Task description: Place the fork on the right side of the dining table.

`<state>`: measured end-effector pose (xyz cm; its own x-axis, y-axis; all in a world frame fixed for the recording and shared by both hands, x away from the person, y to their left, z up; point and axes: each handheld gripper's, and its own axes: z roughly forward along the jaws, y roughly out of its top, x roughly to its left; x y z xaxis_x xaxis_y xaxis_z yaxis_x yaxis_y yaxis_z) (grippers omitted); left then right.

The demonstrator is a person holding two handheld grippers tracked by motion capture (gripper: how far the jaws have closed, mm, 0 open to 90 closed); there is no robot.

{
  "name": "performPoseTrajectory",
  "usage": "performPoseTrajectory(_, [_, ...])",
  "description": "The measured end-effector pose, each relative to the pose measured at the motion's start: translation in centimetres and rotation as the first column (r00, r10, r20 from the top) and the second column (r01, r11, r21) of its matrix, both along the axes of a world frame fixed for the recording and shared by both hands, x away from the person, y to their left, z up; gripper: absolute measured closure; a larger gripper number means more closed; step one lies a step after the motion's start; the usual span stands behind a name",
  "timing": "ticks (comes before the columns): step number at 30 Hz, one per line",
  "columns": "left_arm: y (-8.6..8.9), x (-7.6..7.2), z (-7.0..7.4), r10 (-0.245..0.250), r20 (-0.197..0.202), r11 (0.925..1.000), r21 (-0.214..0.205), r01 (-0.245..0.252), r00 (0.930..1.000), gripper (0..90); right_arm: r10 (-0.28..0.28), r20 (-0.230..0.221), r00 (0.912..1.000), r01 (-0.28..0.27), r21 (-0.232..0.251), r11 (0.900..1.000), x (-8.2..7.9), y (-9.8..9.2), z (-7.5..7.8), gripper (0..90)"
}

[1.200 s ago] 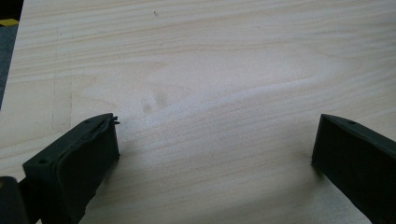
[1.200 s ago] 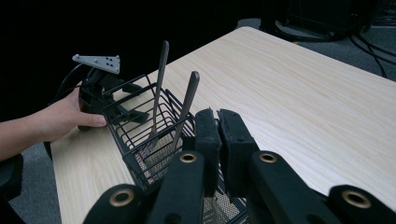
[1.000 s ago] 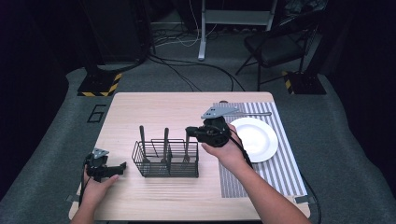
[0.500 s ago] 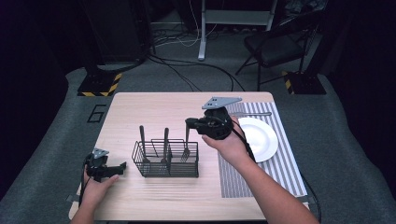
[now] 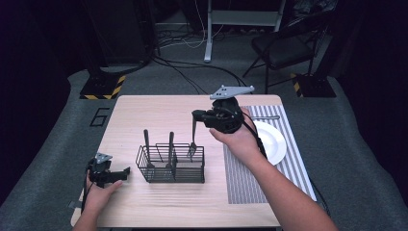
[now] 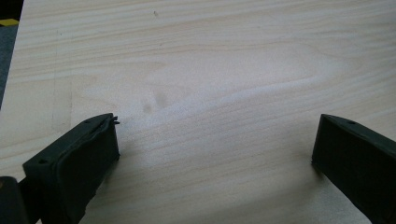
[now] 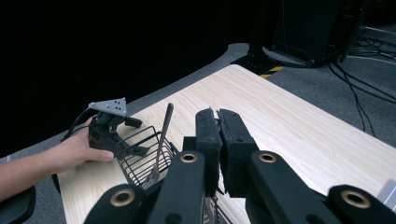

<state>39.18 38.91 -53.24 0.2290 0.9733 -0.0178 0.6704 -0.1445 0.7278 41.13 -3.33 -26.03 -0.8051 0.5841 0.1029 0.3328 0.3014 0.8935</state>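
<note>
A black wire basket (image 5: 171,164) stands on the wooden table (image 5: 144,110) with two dark utensils upright in it (image 5: 146,142) (image 5: 171,143). My right gripper (image 5: 197,115) is above the basket's right end, shut on the top of a fork (image 5: 193,137) that hangs straight down, its tines level with the basket rim. In the right gripper view the jaws (image 7: 217,116) are pressed together, and the basket (image 7: 140,161) with one utensil (image 7: 163,133) lies beyond. My left gripper (image 5: 122,172) rests low on the table left of the basket, its jaws wide apart (image 6: 215,149) over bare wood.
A striped placemat (image 5: 245,178) lies right of the basket with a white plate (image 5: 272,142) on it and a utensil (image 5: 267,117) along its far edge. A chair and cables are on the floor beyond the table.
My right gripper has risen above the basket's right end, drawing the fork upward out of it. The left gripper has stayed put.
</note>
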Motion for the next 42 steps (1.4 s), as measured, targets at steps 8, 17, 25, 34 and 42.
performPoseTrajectory(8, [0.0,0.0,0.0,0.000,0.000,1.0000,0.000,0.000,1.0000,0.3,-0.022,0.012,0.9997,0.021,0.007,0.9997,0.4,-0.5,1.4,86.9])
performPoseTrajectory(17, [0.0,0.0,0.0,0.000,0.000,1.0000,0.000,0.000,1.0000,0.3,-0.064,0.014,0.9979,0.063,0.025,0.9977,1.2,-1.6,2.3,86.9])
performPoseTrajectory(25, [0.0,0.0,0.0,0.000,0.000,1.0000,0.000,0.000,1.0000,0.3,-0.118,0.014,0.9929,0.117,0.030,0.9926,2.5,-2.8,2.6,86.9])
performPoseTrajectory(34, [0.0,0.0,0.0,0.001,0.000,1.0000,0.000,-0.001,1.0000,0.3,-0.180,0.020,0.9834,0.180,0.037,0.9830,3.1,-4.6,2.9,86.9])
performPoseTrajectory(42, [0.0,0.0,0.0,0.000,0.000,1.0000,0.000,0.000,1.0000,0.3,-0.218,0.015,0.9759,0.217,0.038,0.9754,2.9,-6.4,2.0,86.9])
